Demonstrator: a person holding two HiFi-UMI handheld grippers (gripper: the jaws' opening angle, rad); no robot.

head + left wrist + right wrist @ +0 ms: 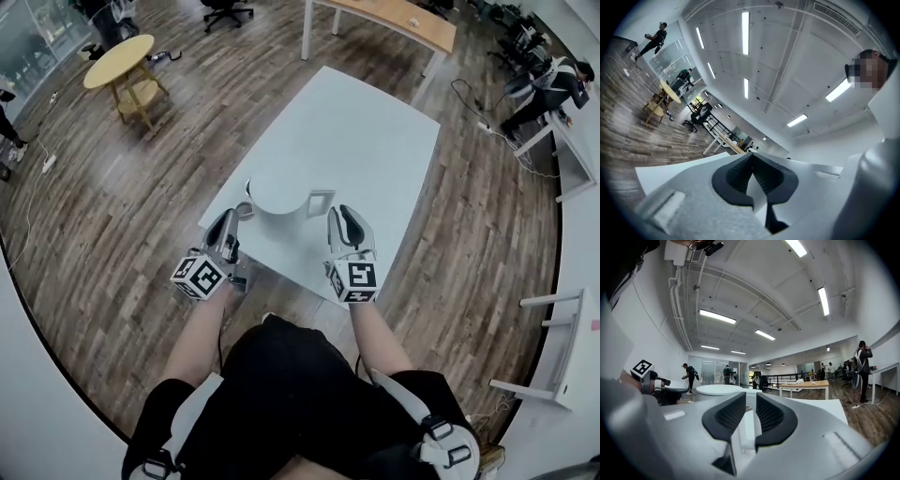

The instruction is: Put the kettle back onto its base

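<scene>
Markers [361, 277] on left tongs [242, 212], right tongs [343, 212]

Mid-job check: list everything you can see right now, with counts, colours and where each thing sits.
work table: one, white, centre.
kettle: one, white, work table's near edge, between the grippers; base not told apart.
round table: one, yellow, far left.
long table: one, wooden top, far end.
bystander: one, dark and white clothing, far right.
left gripper: one, grey-white, jaws shut on nothing, left of kettle.
right gripper: one, grey-white, jaws apart, by kettle's handle.
</scene>
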